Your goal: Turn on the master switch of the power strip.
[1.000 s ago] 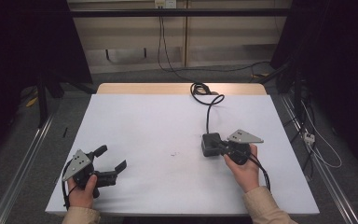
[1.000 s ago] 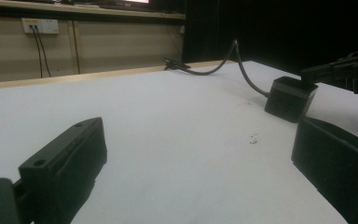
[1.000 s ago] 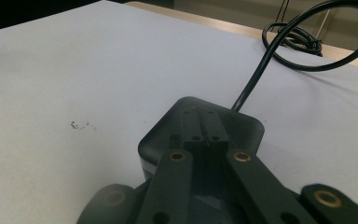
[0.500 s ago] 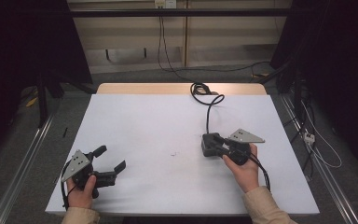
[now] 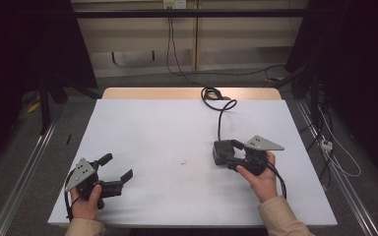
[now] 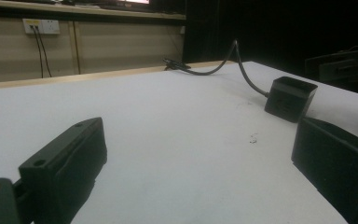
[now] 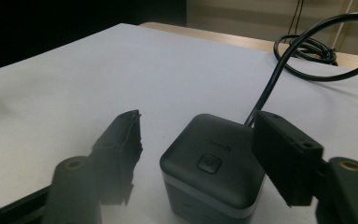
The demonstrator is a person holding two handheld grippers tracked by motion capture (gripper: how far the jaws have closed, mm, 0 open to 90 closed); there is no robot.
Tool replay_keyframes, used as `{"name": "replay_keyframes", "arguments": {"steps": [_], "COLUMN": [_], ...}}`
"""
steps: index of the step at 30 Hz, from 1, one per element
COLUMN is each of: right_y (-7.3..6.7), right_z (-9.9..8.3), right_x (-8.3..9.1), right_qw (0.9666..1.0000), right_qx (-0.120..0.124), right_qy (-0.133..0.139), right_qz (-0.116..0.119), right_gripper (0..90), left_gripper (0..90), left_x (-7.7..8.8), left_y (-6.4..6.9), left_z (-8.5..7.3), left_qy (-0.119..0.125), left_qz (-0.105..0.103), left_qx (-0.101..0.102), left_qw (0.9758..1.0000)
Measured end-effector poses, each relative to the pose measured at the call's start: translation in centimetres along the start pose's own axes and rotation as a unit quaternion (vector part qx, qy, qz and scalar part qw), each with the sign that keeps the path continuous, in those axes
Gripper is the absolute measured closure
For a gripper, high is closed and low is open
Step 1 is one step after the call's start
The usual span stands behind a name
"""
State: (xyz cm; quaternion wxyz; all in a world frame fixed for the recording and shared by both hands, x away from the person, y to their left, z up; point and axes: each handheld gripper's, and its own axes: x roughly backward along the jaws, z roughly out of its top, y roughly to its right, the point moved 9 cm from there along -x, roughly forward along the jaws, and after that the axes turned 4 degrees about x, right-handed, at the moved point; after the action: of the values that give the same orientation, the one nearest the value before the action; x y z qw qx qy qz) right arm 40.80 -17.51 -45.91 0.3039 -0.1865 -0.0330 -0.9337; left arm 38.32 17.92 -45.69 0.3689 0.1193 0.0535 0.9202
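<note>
The right tool (image 5: 225, 153) had just been opening its jaws, and the little black box (image 7: 214, 172) sat between them. In the right gripper view there was a gap on the left side of the box, so that jaw was off it. The jaw on the right side stood very close to the box, and I could not tell if it touched. I think the right tool was not squeezing the box. The box stood flat on the white counter (image 5: 152, 128), right of the middle and toward the near side. It had a small square button on top. A black cord (image 5: 220, 115) ran from the box to the far edge of the counter and made a loop there. The left tool (image 5: 114, 173) was near the left corner on the near side, well apart from the box. Its jaws were wide open and nothing was in them. A tiny dark speck (image 5: 183, 162) lay on the counter between the two tools. My guess was that the box had been set down where it should go, so that part looked done. What seemed left was for the right tool to pull back from the box, and I could not tell if more was to come.
</note>
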Motion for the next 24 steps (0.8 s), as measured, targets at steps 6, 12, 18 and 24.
{"name": "replay_keyframes", "arguments": {"steps": [6, 12, 18, 24], "right_y": [-0.4, -0.3, 0.0, 0.2], "right_z": [-0.2, -0.7, -1.4, -1.8], "right_x": [0.8, 2.0, 2.5, 3.1], "right_qw": [0.9998, 0.9997, 0.9996, 0.9996], "right_qx": [-0.001, 0.008, 0.009, 0.009], "right_qy": [0.001, 0.000, -0.005, -0.006], "right_qz": [0.018, 0.025, 0.025, 0.027], "right_gripper": [19.6, 17.3, 15.1, 14.0], "left_gripper": [2.8, 2.8, 2.8, 2.9], "left_x": [-0.1, -0.4, -0.5, -0.5], "left_y": [0.0, 0.1, 0.2, 0.1], "left_z": [0.0, 0.0, 0.0, 0.0], "left_qy": [-0.001, -0.001, -0.001, -0.001], "left_qz": [-0.002, -0.003, -0.006, -0.006], "left_qx": [-0.001, 0.001, 0.002, 0.002], "left_qw": [1.0000, 1.0000, 1.0000, 1.0000]}}
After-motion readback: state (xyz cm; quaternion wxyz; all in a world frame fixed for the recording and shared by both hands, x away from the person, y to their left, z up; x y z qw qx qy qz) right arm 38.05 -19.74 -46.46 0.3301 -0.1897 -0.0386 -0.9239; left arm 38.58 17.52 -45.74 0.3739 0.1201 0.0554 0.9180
